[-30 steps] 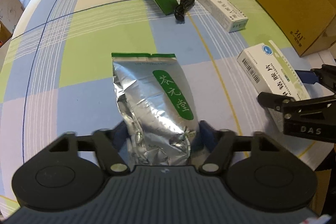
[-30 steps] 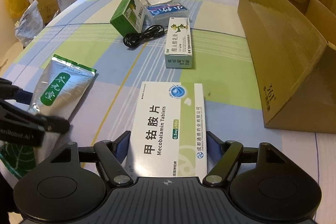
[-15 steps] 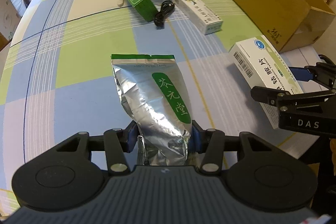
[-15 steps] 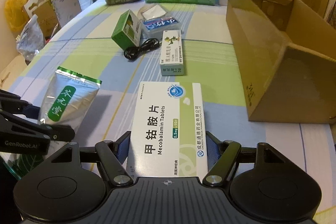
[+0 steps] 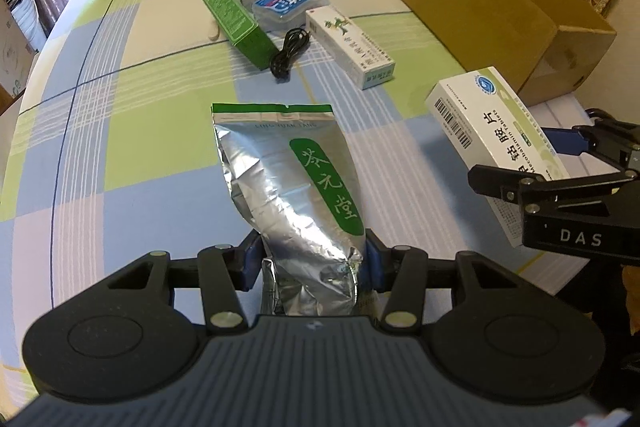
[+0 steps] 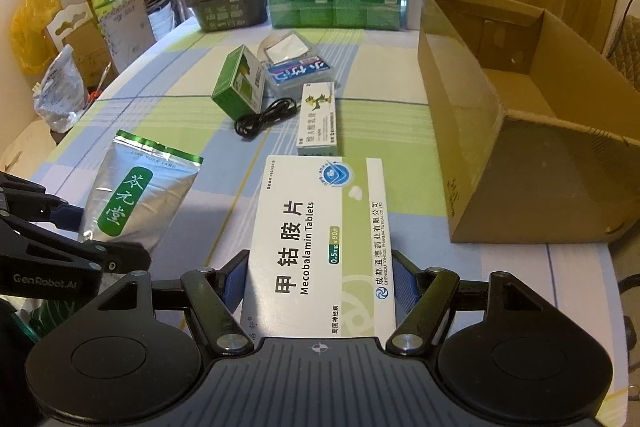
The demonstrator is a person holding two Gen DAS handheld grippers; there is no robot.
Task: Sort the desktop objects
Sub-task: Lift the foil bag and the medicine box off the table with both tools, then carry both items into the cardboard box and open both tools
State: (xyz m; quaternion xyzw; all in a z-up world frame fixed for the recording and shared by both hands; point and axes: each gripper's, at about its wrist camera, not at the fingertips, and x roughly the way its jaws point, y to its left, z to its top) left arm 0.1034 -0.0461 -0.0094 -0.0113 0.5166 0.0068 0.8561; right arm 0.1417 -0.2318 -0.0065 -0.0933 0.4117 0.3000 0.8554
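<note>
Two grippers loaded. Left gripper (image 5: pixel 313 263) clamped on base of silver foil pouch (image 5: pixel 292 179); right gripper (image 6: pixel 320 281) clamped on white Mecobalamin tablet box (image 6: pixel 320 243). Both items held above checked table (image 5: pixel 132 147), cardboard box (image 6: pixel 520 131) open at right.

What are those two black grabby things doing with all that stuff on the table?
A person is sorting things with a gripper in each hand. The left gripper is shut on a silver pouch, and the right gripper is shut on a white tablet box. Both are held above the checked tablecloth. An open cardboard box stands to the right and looks empty. A green box, a black cable and a long white box lie on the table.
</note>
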